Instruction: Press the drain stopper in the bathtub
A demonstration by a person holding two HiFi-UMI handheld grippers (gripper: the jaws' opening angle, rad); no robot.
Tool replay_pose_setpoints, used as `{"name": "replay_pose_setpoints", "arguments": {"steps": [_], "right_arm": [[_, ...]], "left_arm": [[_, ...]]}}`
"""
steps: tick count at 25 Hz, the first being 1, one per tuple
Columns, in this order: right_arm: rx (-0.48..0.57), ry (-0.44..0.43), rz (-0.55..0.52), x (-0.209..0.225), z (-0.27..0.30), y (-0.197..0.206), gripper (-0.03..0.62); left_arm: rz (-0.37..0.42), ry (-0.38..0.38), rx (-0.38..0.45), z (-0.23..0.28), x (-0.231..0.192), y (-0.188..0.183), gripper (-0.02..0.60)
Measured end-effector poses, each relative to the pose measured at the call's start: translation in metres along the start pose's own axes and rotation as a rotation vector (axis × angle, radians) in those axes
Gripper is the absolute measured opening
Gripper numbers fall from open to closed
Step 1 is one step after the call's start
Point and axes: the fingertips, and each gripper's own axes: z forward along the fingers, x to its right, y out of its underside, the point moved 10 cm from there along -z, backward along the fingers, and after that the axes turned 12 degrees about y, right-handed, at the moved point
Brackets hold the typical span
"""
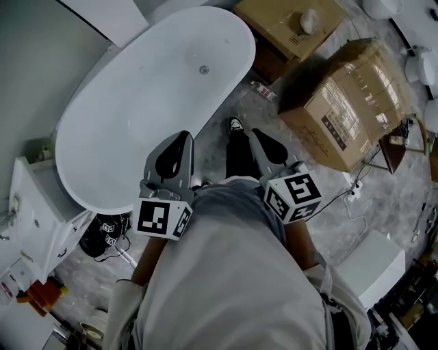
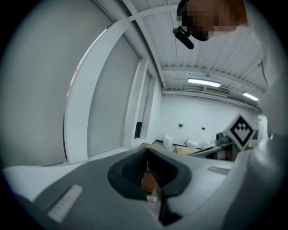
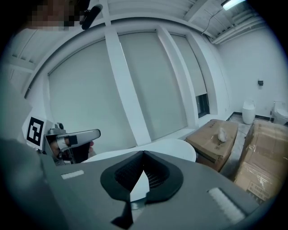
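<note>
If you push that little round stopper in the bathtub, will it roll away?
Probably not: the drain stopper sits flat in the bathtub floor, so it likely just sinks straight down. It looks like smooth metal, so whatever pushes it might slip off.

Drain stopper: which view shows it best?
Head view: the drain stopper shows as a small round disc on the bathtub floor. Right gripper view shows only the tub's rim; left gripper view shows no stopper.

Big brown cardboard box (image 1: 345,102) on grey mottled floor (image 1: 260,113). Flatter brown cardboard box (image 1: 287,27) just behind it, small white lump (image 1: 309,20) on top. White rectangular block (image 1: 369,263) lower right. White cabinet (image 1: 37,205) far left.
</note>
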Motion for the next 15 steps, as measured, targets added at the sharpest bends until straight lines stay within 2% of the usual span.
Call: {"name": "replay_pose_setpoints", "arguments": {"steps": [9, 15], "right_arm": [[-0.059, -0.137, -0.082, 0.086, 0.115, -0.086, 0.0], [-0.117, -0.261, -0.107, 0.127, 0.178, -0.117, -0.002]], "left_arm": [[-0.075, -0.136, 0.009, 0.134, -0.046, -0.038, 0.0], [-0.069, -0.254, 0.008, 0.191, -0.072, -0.046, 0.0]]}}
